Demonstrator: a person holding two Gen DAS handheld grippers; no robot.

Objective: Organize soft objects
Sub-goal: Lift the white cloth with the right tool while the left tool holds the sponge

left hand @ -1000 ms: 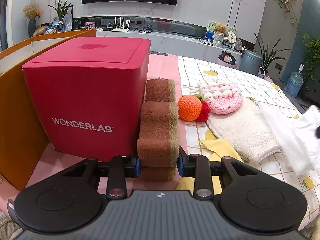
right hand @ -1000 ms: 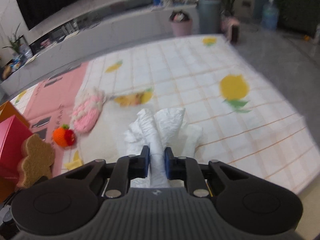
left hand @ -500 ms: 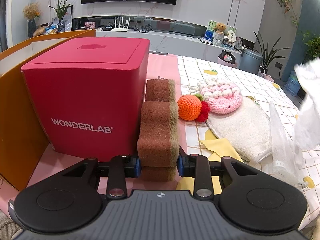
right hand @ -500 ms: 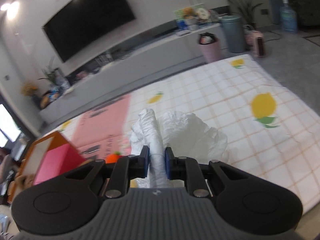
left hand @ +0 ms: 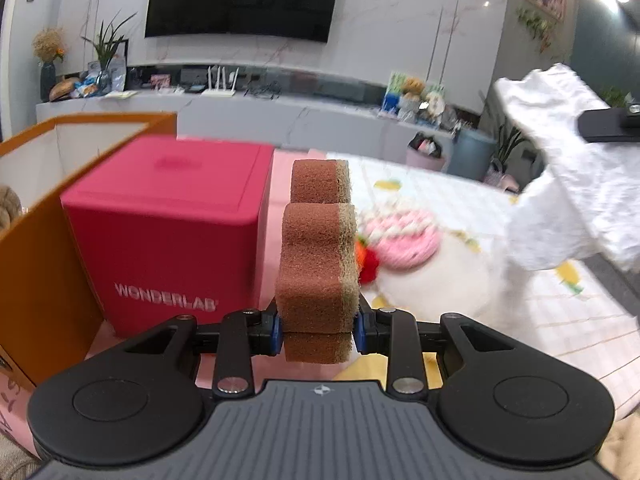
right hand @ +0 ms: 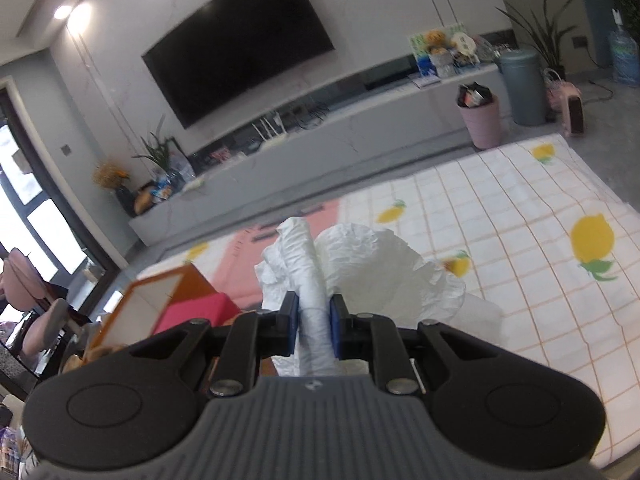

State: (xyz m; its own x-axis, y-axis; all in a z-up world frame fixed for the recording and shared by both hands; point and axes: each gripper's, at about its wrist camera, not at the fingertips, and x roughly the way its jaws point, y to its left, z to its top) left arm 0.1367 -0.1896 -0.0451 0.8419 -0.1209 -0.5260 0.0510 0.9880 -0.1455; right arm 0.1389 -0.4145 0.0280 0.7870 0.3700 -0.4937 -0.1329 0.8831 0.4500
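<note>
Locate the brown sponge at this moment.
In the left wrist view the sponge stands upright, clamped in the left claw, just right of the red box and in front of the pink crochet piece.

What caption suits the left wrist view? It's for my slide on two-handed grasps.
Left claw clamps a brown sponge beside the red box, while a white cloth hangs at right.

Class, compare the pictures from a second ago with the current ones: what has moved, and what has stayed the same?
The left hand-held gripper has lifted the brown sponge off the table beside the red WONDERLAB box. The right hand-held gripper has raised the white cloth high above the tablecloth and swung toward the orange box. Both grips unchanged; the pink crochet piece stays put.
</note>
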